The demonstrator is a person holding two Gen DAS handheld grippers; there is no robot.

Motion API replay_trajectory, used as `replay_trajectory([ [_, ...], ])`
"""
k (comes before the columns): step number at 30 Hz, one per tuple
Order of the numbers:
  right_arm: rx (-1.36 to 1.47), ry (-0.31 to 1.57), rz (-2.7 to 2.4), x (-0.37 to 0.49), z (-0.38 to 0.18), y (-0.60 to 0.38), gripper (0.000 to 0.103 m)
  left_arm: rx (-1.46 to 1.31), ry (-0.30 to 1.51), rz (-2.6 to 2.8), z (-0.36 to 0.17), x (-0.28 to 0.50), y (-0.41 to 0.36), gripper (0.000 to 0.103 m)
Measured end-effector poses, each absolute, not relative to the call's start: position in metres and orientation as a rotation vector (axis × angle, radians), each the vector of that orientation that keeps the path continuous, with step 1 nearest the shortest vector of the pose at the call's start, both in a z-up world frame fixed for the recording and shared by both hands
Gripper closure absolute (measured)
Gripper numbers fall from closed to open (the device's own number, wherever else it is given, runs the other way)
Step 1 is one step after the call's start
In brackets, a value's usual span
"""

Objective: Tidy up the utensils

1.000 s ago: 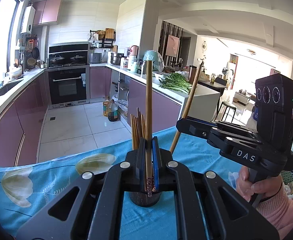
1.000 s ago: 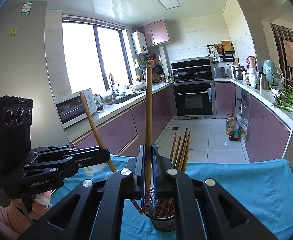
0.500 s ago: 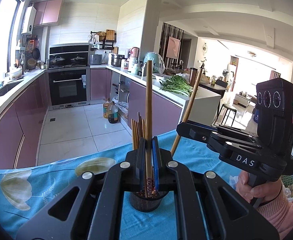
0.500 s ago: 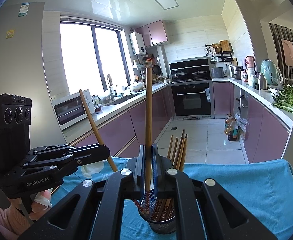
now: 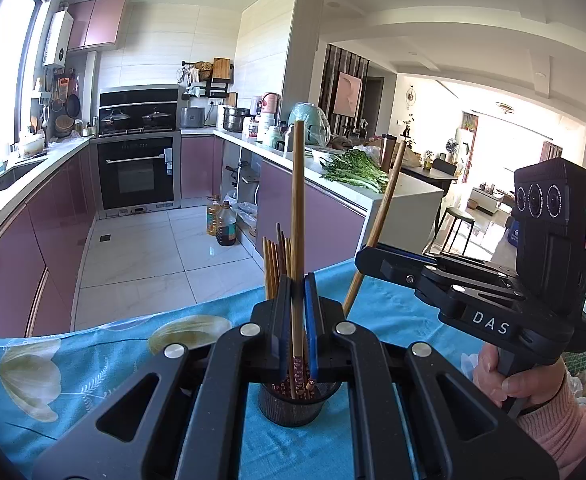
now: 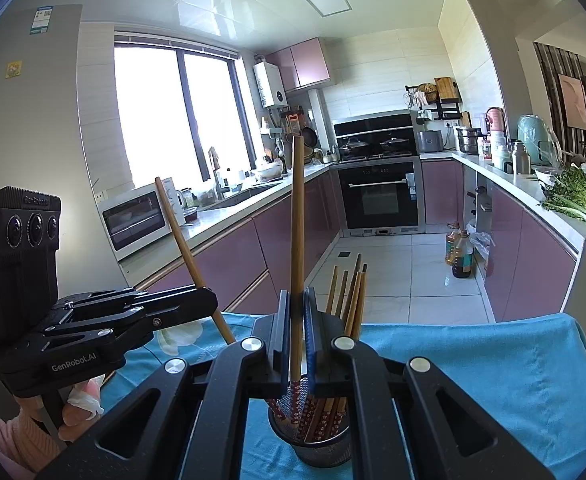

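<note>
My left gripper (image 5: pixel 297 320) is pinched on a single chopstick (image 5: pixel 297 220): a slim, round, smooth wooden stick, plain tan along most of its length and patterned dark red with tiny pale flowers at the low end. Its long axis stands almost upright between my blue-lined pads, plain end pointing at the ceiling, patterned end down in the mouth of the holder (image 5: pixel 297 404).

My right gripper (image 6: pixel 297 322) likewise pinches its own chopstick (image 6: pixel 297 240), upright in that camera. Seen from the left wrist, that stick (image 5: pixel 377 228) leans, its top tipped to the far right and its lower end slanting down toward the holder.

The holder is a small, dark, round cup of fine metal mesh (image 6: pixel 321 446), standing on the worktop just under both grippers. Inside it a bunch of matching chopsticks (image 6: pixel 351 296) stands tips up, fanned slightly, their flowered ends at the bottom.

The worktop is covered by a soft teal cloth (image 6: pixel 493 376) with loose wrinkles and large pale tulip prints (image 5: pixel 29 372). A hand (image 5: pixel 521 380) in a fuzzy pink knit sleeve grips the matte black handle of the right gripper at the right edge.

Compared with a second ago, the holder shows lower and fuller in both views, more of its mesh wall clear below the gripper frame, and the patterned end of my left chopstick now sits visibly inside its rim. Both grippers stay pressed on their sticks as before.
</note>
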State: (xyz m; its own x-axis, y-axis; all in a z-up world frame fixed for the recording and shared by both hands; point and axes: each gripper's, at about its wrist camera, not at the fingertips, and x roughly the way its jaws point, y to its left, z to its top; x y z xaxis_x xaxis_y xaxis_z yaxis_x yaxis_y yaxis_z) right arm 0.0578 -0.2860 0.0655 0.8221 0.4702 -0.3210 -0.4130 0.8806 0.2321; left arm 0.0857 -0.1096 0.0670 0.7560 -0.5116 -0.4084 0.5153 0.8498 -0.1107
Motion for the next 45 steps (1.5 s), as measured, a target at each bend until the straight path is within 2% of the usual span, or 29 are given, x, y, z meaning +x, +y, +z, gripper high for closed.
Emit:
replay_trajectory([
  [45, 0.167, 0.448, 0.439, 0.073, 0.047, -0.285, 0.097, 0.017, 0.512, -0.544, 0.059, 0.096, -0.113, 0.096],
])
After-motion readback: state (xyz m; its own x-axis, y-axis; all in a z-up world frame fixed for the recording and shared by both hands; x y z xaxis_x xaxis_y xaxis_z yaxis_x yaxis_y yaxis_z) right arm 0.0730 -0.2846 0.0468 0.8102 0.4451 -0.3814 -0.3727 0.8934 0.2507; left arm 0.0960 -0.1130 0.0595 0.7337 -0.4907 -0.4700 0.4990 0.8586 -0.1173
